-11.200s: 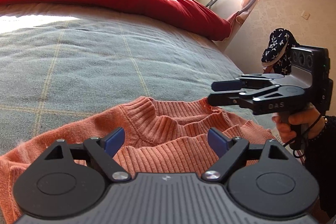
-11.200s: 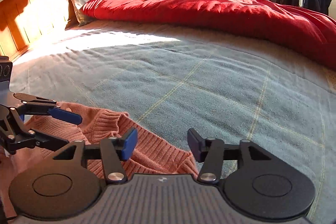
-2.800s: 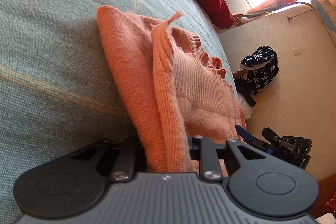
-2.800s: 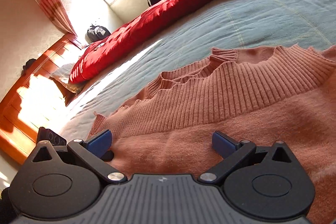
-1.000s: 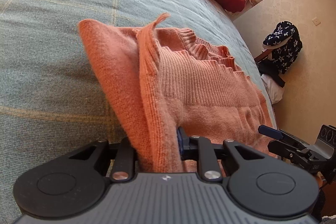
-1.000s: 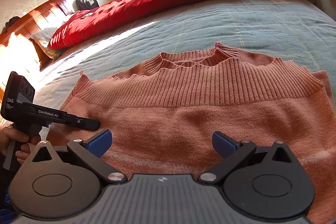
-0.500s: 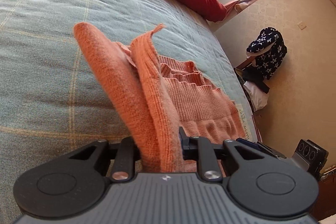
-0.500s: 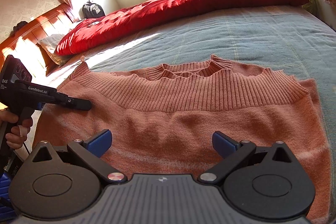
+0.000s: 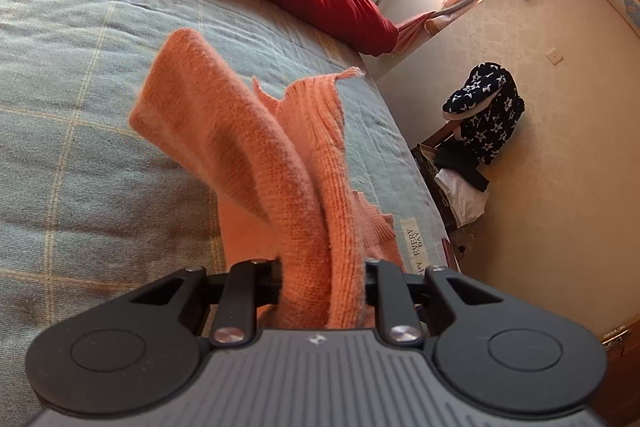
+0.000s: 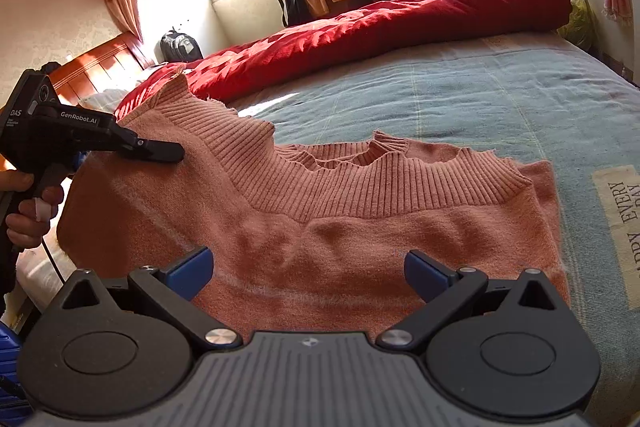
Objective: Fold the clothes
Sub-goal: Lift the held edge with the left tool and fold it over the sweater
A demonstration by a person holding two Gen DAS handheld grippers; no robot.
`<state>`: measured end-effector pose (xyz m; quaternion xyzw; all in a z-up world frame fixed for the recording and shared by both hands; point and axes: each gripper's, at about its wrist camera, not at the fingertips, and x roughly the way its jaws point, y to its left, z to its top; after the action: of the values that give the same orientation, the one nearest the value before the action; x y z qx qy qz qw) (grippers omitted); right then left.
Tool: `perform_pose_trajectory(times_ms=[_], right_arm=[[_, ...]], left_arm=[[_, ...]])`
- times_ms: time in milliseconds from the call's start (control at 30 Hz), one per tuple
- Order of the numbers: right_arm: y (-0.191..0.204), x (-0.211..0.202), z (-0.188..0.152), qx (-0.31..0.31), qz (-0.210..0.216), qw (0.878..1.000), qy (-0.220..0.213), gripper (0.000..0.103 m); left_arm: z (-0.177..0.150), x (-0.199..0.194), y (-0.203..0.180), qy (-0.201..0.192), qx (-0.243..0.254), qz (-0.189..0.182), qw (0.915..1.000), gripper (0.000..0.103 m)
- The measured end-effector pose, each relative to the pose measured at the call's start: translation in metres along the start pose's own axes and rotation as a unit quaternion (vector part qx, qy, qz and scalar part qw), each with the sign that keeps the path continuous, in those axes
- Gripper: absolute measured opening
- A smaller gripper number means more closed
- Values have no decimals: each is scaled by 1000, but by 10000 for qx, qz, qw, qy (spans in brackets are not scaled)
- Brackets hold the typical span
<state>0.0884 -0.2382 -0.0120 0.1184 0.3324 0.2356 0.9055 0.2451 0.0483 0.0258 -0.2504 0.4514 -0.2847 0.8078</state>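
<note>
An orange knitted sweater [image 10: 360, 227] lies on the blue-grey bed, ribbed collar away from me. My left gripper [image 9: 322, 291] is shut on the sweater's left edge [image 9: 256, 163] and holds that side lifted off the bed, its fingertips hidden by the cloth. In the right wrist view the left gripper [image 10: 160, 151] shows at the left, pinching the raised edge. My right gripper [image 10: 306, 269] is open and empty, low over the sweater's near part, blue pads on either side.
A red quilt [image 10: 400, 23] lies bunched along the far side of the bed [image 10: 500, 99]. The bed's right edge [image 9: 416, 163] drops to the floor by a wall; a dark star-print garment [image 9: 484, 111] sits on a stool there. A wooden headboard [image 10: 104, 67] is at the left.
My left gripper has lifted the sweater's left edge higher off the bed and carried it inward. The right gripper stays open over the sweater's near part.
</note>
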Motion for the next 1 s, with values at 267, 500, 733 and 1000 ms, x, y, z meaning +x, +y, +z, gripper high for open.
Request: perform_pose_trajectory(times_ms=[267, 500, 733, 1000], right_arm=[[-16, -32, -9, 61, -54, 9996, -264, 103], [-38, -59, -20, 283, -226, 9985, -406, 103], [-51, -82, -27, 335, -384, 9970, -575, 103], [-69, -89, -35, 542, -578, 9951, -591, 103]], left_arm=[[7, 30, -40, 0, -72, -21, 10000, 20], [9, 67, -72, 203, 12, -120, 9997, 20], [8, 109, -89, 499, 0, -42, 9987, 20], [2, 157, -107, 915, 236, 319, 9950, 23]])
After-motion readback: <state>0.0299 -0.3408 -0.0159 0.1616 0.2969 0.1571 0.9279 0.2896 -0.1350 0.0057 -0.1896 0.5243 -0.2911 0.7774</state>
